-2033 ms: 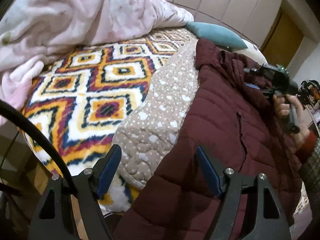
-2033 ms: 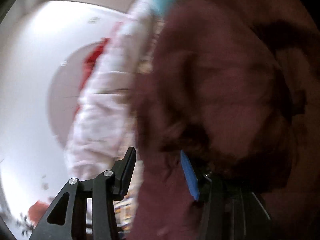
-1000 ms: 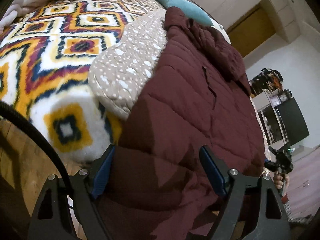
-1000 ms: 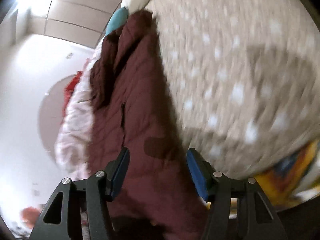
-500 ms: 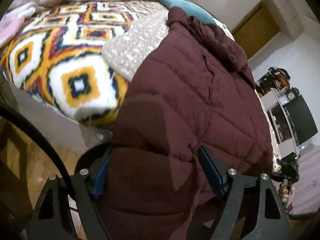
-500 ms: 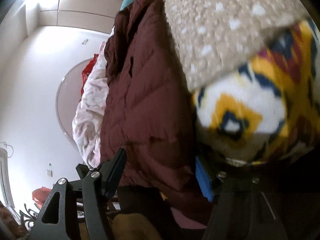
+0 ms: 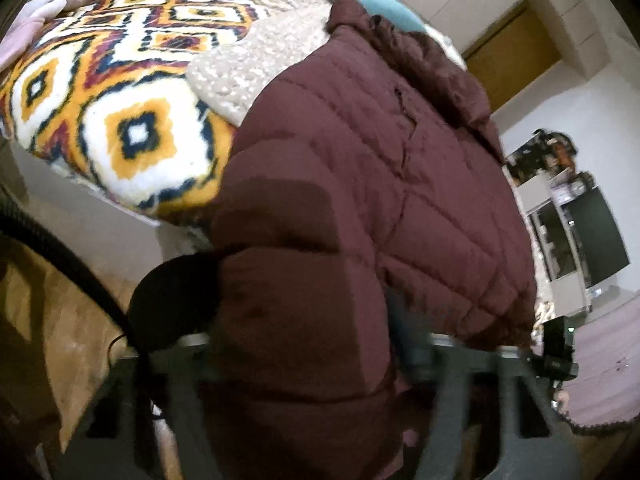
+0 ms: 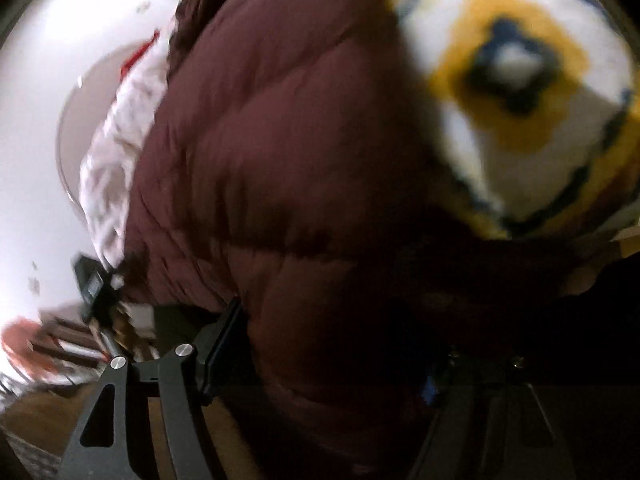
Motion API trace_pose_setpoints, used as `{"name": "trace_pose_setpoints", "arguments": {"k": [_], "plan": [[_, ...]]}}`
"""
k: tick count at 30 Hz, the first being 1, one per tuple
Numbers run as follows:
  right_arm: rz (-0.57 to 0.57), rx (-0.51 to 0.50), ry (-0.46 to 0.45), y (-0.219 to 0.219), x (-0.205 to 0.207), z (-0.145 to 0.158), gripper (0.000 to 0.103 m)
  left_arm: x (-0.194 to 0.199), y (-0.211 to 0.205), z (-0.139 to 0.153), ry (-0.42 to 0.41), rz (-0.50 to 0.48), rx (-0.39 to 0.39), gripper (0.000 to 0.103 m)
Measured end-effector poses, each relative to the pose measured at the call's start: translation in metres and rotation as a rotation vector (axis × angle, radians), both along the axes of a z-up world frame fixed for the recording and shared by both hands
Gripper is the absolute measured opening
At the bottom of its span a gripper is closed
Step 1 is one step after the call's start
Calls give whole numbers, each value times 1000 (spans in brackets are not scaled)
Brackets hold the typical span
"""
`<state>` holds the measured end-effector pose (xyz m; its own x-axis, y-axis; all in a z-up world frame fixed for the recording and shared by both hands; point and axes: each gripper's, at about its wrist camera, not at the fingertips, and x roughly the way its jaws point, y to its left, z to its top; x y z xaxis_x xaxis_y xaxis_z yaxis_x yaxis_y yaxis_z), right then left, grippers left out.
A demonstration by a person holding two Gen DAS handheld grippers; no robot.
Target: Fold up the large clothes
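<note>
With the maroon puffer jacket (image 7: 360, 184) draped off the bed's patterned blanket (image 7: 120, 92), I see hem bulging between both grippers' (image 7: 304, 344) (image 8: 332, 344) 2 spread fingers, grip unconfirmed, so it may slip floorward.

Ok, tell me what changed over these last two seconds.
Both grippers dropped from above the bed to the maroon puffer jacket's bottom hem. The left gripper and right gripper now straddle that hem, fabric between the fingers; a firm grip is unclear. The patterned blanket and jacket stayed put.
</note>
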<state>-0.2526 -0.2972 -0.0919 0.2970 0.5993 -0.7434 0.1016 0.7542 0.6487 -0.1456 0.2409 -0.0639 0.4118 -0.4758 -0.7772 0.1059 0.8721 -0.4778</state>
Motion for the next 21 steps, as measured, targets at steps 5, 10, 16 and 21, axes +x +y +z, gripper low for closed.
{"name": "trace_pose_setpoints", "arguments": {"k": [5, 10, 16, 21], "plan": [[35, 55, -33, 7, -4, 30, 26, -9, 9, 28, -6, 26, -74, 21], [82, 115, -187, 6, -9, 113, 22, -19, 1, 85, -84, 10, -85, 20], [77, 152, -395, -9, 20, 208, 22, 5, 1, 156, -167, 15, -185, 20], [5, 163, -516, -33, 78, 259, 22, 69, -8, 216, -277, 37, -199, 20]]}}
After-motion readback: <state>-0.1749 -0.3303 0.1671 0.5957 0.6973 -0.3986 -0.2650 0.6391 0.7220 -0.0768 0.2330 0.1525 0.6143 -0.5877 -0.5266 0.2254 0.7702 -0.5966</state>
